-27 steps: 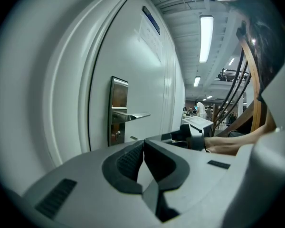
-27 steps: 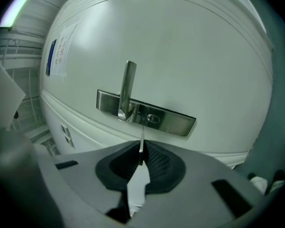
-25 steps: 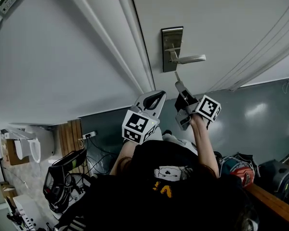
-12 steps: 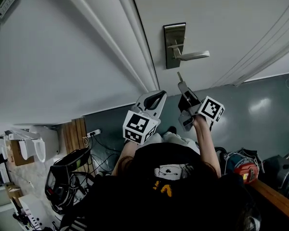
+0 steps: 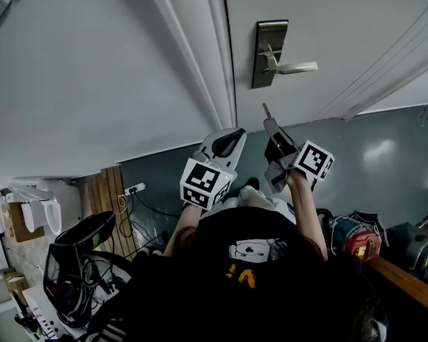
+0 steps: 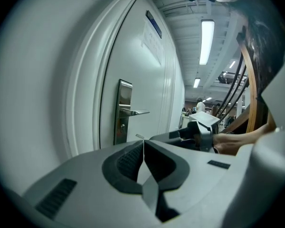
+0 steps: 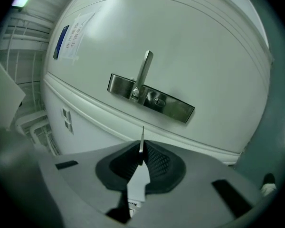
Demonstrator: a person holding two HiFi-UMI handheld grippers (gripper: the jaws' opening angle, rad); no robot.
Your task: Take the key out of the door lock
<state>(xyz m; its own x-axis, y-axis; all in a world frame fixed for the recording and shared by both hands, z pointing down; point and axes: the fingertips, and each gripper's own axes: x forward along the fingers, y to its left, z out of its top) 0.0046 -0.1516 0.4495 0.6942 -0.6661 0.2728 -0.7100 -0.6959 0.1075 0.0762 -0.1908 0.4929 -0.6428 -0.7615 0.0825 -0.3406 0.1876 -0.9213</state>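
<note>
The right gripper's (image 7: 141,152) jaws were clamped on the key (image 7: 142,136). Its thin blade pointed at the lock plate (image 7: 154,100), near it but out of the lock. The left gripper's (image 6: 143,145) jaws were pressed together on nothing, just beside the right gripper, before the white door (image 5: 328,20).

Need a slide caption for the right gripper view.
Right hand-held gripper shut on the key, blade out of the lock and held short of the lock plate.
</note>
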